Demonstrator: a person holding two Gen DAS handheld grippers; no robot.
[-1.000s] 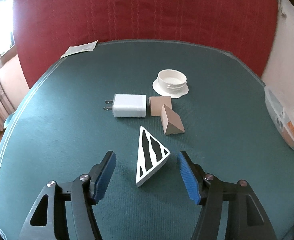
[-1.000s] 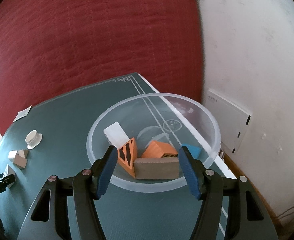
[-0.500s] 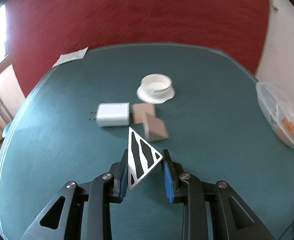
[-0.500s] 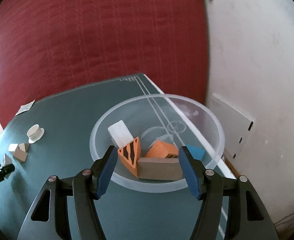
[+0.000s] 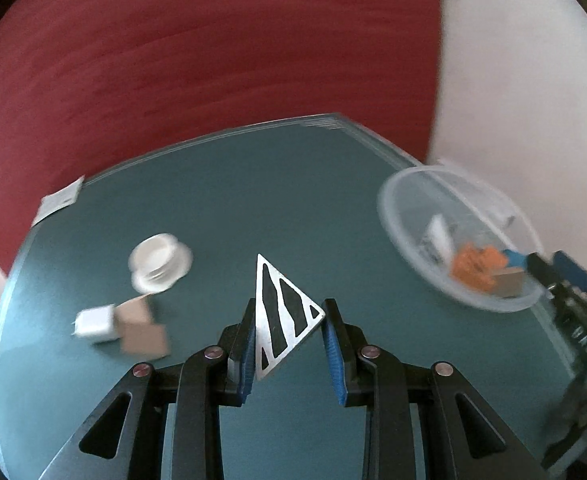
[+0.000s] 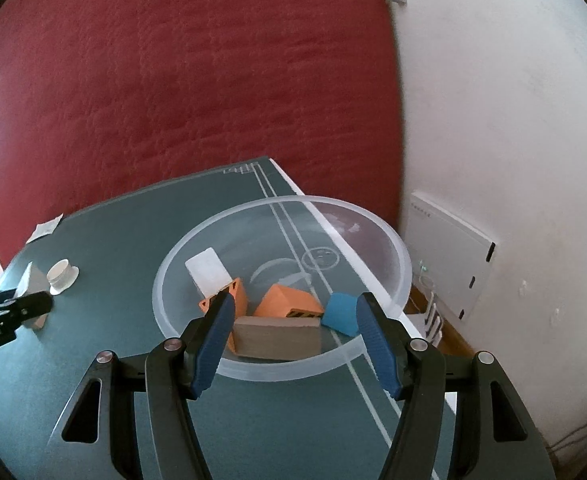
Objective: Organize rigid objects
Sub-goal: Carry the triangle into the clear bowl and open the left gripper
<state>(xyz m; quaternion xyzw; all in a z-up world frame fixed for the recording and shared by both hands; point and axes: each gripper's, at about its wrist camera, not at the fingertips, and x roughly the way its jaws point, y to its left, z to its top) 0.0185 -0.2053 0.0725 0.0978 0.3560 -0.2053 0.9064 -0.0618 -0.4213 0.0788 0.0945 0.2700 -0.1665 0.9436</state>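
My left gripper (image 5: 289, 320) is shut on a white triangular block with black stripes (image 5: 279, 310) and holds it above the green table (image 5: 253, 192). A clear plastic bowl (image 6: 181, 248) at the table's right holds orange blocks (image 6: 289, 300), a white block (image 6: 208, 270), a tan block (image 6: 277, 338) and a blue block (image 6: 339, 312). My right gripper (image 6: 293, 320) is open and empty just over the bowl's near rim. The bowl also shows in the left wrist view (image 5: 397, 220). The left gripper shows at the left edge of the right wrist view (image 6: 33, 304).
A white round lid (image 5: 159, 260), a white charger (image 5: 93, 322) and two tan wedge blocks (image 5: 141, 330) lie on the table's left. A paper slip (image 5: 59, 200) lies at the far edge. A red curtain hangs behind; a white wall stands to the right.
My left gripper closed on the striped triangle, lifted it and swung right toward the bowl. My right gripper stayed open over the bowl, shifting slightly.
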